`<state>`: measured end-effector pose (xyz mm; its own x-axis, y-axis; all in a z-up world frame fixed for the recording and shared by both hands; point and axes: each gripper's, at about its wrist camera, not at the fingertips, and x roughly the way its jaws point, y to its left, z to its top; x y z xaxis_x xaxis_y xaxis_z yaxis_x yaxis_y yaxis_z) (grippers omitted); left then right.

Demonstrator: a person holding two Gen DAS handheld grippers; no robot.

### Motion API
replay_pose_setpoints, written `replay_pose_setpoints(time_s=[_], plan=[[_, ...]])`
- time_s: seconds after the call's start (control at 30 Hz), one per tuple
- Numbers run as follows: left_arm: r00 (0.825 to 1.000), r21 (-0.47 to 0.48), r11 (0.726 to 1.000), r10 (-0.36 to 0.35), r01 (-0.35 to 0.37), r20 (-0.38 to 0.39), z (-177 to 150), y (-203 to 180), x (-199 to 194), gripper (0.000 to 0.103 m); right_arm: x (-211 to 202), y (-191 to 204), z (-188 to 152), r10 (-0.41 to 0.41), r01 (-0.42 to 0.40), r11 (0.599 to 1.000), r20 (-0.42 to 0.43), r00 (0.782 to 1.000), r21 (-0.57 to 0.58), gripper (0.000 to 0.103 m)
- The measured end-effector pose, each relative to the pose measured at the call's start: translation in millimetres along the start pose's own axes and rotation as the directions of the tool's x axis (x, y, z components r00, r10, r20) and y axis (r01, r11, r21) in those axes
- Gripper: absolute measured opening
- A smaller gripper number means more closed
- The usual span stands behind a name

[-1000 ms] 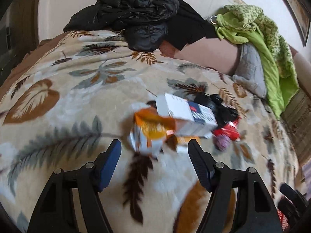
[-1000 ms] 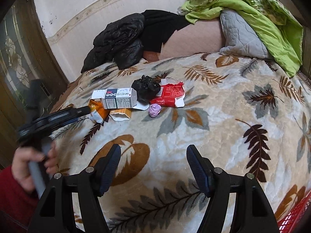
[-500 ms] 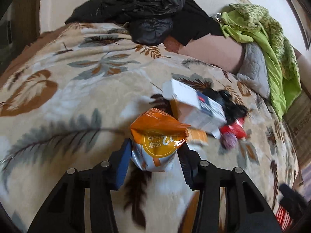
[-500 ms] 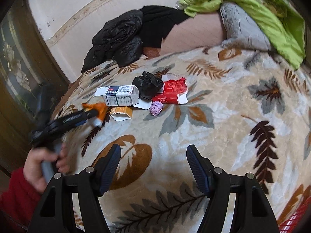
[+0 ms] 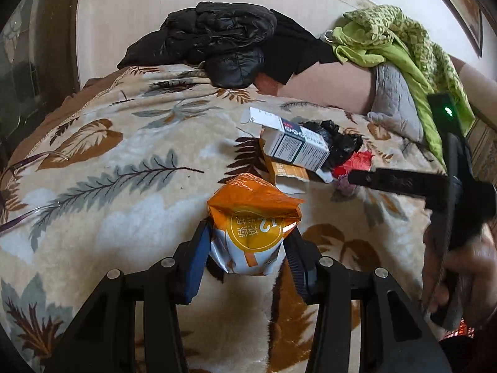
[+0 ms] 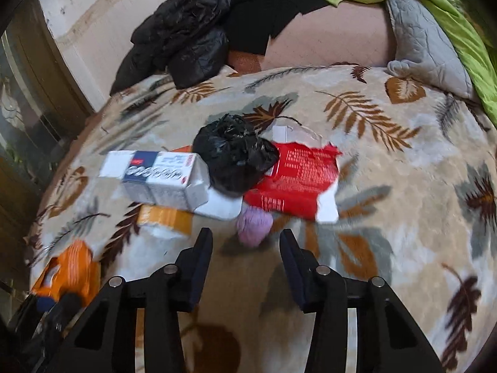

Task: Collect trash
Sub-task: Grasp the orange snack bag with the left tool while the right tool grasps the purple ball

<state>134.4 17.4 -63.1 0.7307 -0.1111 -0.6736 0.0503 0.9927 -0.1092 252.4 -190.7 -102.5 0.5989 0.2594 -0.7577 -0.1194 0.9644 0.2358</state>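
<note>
Two grippers worked over the leaf-patterned blanket (image 6: 403, 161), and the coming move turned on the right one. The right gripper (image 6: 247, 245) had its jaws closing, with the small purple wad (image 6: 254, 226) lying just ahead of the fingertips, centred on the gap but not yet between the pads. The wad was roundish, with no long axis to line up with, so a short push straight forward looked sufficient. It sat against the near edge of the red wrapper (image 6: 298, 180), with the white carton (image 6: 161, 180) and the black bag (image 6: 233, 155) just beyond, toward the blanket's far edge. The left gripper (image 5: 248, 248) was clamped on the orange snack bag (image 5: 251, 233), upright between its pads, nearer the blanket's left edge, so the right hand was the closer one to the wad.
</note>
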Motion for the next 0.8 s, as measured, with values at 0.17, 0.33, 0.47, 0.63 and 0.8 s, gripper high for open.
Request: replay_pose_setpoints(time_s=[0.17,0.33,0.47,0.63,0.8], plan=[[1.0,0.01,1.0,-0.013,0.014,-0.015,-0.2,0.2,6.0,0.046,26.1,-9.5,6.4,-0.018,0.019,0.999,-0.03,0.999,0.029,0.038],[0.999,0.021,1.0,-0.021,0.021,-0.033,-1.6,-2.5,12.3,0.046,27.4,2.7,1.7,0.009,-0.01,1.0,-0.035,0.999,-0.024,0.028],[1.0,0.022,1.0,-0.014,0.014,-0.027,-1.6,-2.3,12.2,0.046,8.8,9.9,-7.9,0.014,-0.014,0.998,-0.01,1.0,-0.057,0.027],[1.0,0.027,1.0,0.003,-0.003,-0.012,-2.2,-1.0,9.0,0.046,-39.6,16.0,-25.9,0.018,-0.013,0.997,0.073,0.997,-0.079,0.027],[1.0,0.046,0.999,0.007,-0.008,0.007,-5.1,-5.9,2.5,0.046,-86.0,26.4,-56.5,-0.003,0.019,0.994,0.154,0.988,-0.104,0.027]])
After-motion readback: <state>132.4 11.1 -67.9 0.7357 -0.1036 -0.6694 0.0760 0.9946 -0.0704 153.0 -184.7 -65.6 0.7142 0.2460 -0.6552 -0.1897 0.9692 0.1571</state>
